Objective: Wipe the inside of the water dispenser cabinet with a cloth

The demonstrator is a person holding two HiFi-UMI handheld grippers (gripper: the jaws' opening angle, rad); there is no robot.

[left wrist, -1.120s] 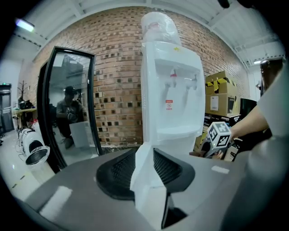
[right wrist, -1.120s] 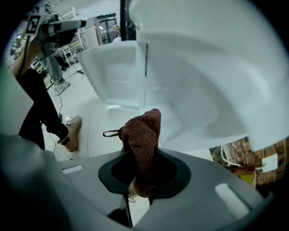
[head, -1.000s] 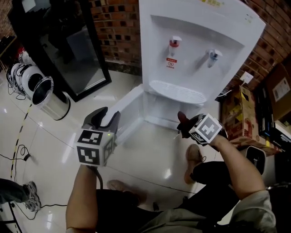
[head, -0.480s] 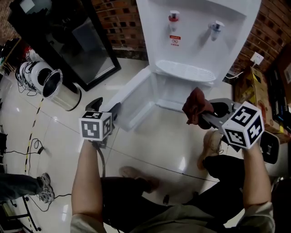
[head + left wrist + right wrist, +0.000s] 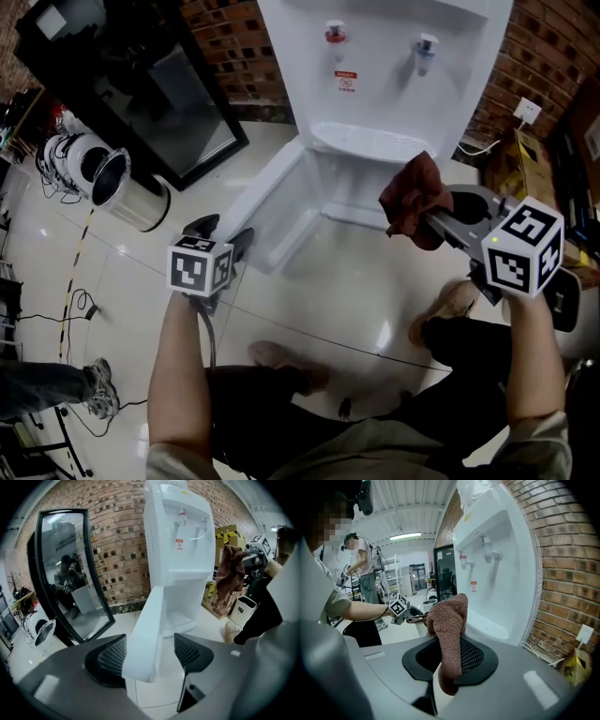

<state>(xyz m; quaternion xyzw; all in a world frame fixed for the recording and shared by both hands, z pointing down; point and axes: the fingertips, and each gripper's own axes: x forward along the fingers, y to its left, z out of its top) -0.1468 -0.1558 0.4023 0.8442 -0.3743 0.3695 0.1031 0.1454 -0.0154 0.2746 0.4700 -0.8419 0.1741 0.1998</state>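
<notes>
The white water dispenser (image 5: 375, 75) stands against the brick wall with its lower cabinet door (image 5: 267, 216) swung open to the left, and the bare white cabinet inside (image 5: 352, 192) shows. My right gripper (image 5: 427, 220) is raised in front of the cabinet, shut on a brown cloth (image 5: 417, 197) that bunches above its jaws and hangs below them (image 5: 447, 620). My left gripper (image 5: 220, 234) is low beside the door's outer edge. Its jaws have just been opening. In the left gripper view the door (image 5: 145, 634) shows between the pads (image 5: 112, 656) without touching them.
A steel bin (image 5: 122, 187) and a black-framed glass panel (image 5: 178, 103) stand at the left. Cables (image 5: 66, 309) trail over the glossy tiled floor. Cardboard boxes (image 5: 548, 159) and a wall socket (image 5: 530, 112) are right of the dispenser. Another person's shoe (image 5: 94, 398) is at the lower left.
The right gripper has risen and swung right with the cloth. The left gripper has come off the door, sunk a little, and its jaws have spread wide.
</notes>
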